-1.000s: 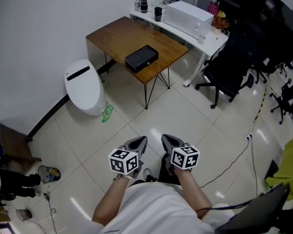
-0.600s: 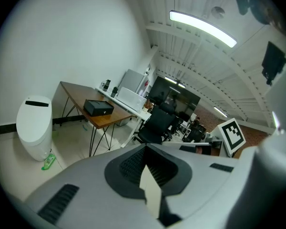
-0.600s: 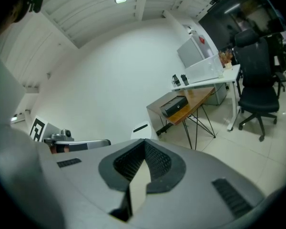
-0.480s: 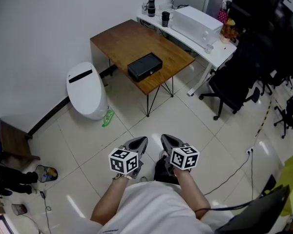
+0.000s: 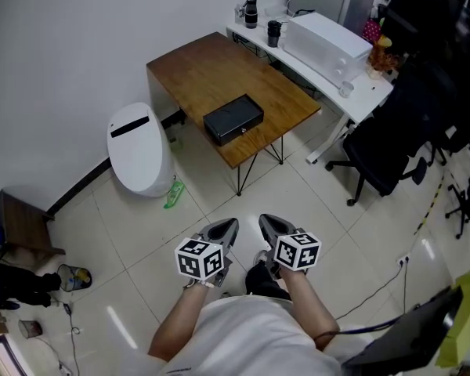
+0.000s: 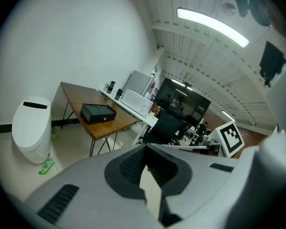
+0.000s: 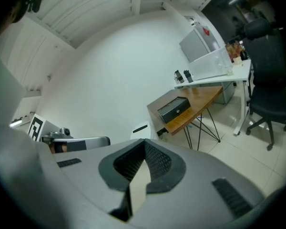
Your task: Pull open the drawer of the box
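One box (image 5: 233,118) lies by the near edge of the one wooden table (image 5: 211,69), well apart from both grippers. The left gripper (image 5: 225,227) and right gripper (image 5: 268,224) hang side by side over the floor (image 5: 141,233), each with jaws closed on nothing.

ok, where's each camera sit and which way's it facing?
Head view: on the head, steeply down at table, black box; shows forearms, left claw, right claw.
Left gripper view: on left claw, along its shut jaws toward the box.
Right gripper view: on right claw, same, jaws shut.
Shared: all see the box on the table.
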The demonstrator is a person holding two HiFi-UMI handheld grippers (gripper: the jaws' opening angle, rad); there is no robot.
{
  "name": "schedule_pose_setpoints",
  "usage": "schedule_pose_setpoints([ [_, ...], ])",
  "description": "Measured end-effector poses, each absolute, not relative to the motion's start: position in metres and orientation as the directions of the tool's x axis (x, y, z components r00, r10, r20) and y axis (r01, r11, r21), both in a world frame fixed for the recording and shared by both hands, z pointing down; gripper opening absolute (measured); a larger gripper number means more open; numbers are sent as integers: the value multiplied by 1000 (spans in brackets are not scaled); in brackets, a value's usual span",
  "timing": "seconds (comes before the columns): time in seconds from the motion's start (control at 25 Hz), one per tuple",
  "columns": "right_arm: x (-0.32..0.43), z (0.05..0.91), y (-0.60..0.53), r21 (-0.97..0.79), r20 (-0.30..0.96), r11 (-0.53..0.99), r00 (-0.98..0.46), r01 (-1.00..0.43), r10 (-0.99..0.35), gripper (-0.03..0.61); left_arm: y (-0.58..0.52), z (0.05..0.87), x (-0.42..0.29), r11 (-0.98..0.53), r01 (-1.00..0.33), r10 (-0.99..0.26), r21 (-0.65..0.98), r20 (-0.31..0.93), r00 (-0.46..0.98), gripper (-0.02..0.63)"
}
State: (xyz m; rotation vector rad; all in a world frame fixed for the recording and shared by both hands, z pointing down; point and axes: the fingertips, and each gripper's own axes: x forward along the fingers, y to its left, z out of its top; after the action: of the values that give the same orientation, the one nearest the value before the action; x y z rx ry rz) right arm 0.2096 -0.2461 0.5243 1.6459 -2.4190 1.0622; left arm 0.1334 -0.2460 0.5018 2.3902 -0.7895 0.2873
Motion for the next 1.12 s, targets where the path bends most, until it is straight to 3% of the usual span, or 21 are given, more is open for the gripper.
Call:
schedule_pose_setpoints([
  [0.6, 265, 558, -313, -528, 474, 256, -532, -809, -702, -14, -324, 515, 194, -559, -654, -525, 510, 393, 755, 2],
  [1.12, 274, 567, -352, -533, 475, 297, -571, -792, -670, -13, -349, 533, 189, -479, -706, -576, 522, 420, 701, 2],
])
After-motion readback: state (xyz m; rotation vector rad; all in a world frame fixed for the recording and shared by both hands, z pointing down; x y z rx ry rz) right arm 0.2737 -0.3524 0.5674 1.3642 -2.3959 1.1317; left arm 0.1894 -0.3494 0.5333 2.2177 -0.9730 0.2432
